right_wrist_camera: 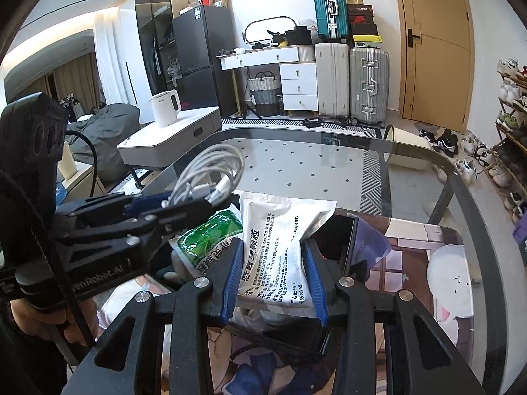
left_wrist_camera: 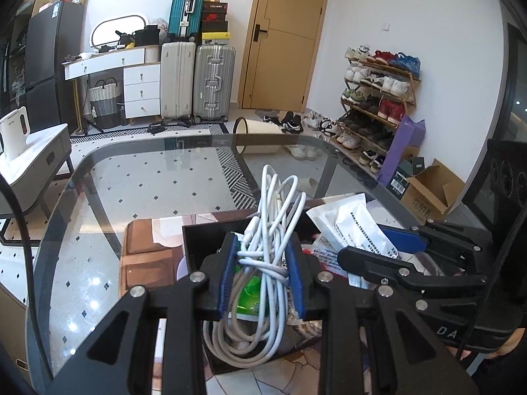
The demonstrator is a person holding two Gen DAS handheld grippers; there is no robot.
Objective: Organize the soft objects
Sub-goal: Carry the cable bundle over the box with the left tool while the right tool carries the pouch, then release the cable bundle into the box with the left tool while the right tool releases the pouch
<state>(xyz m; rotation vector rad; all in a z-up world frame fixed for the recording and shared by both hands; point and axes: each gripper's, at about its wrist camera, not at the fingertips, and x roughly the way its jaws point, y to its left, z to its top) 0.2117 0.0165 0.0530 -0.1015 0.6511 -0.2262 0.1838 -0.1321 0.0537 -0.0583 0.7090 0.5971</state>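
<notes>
Meanwhile, left hand-held gripper [left_wrist_camera: 262, 273] clenches cable bundle [left_wrist_camera: 270, 230]; right hand-held gripper [right_wrist_camera: 274, 275] grips white packet [right_wrist_camera: 280, 247] beside it, likely sorting next into black tray [left_wrist_camera: 204, 240] below.

A glass tabletop [left_wrist_camera: 138, 177] with a dark rounded rim shows the tiled floor beneath. On its near part lies a printed cartoon mat [right_wrist_camera: 438, 250], and on that mat stands a shallow black tray [right_wrist_camera: 349, 240] holding packets.

Bright, even room light — glare on the glass table [left_wrist_camera: 138, 177] — fisheye-bent, dark corners.
</notes>
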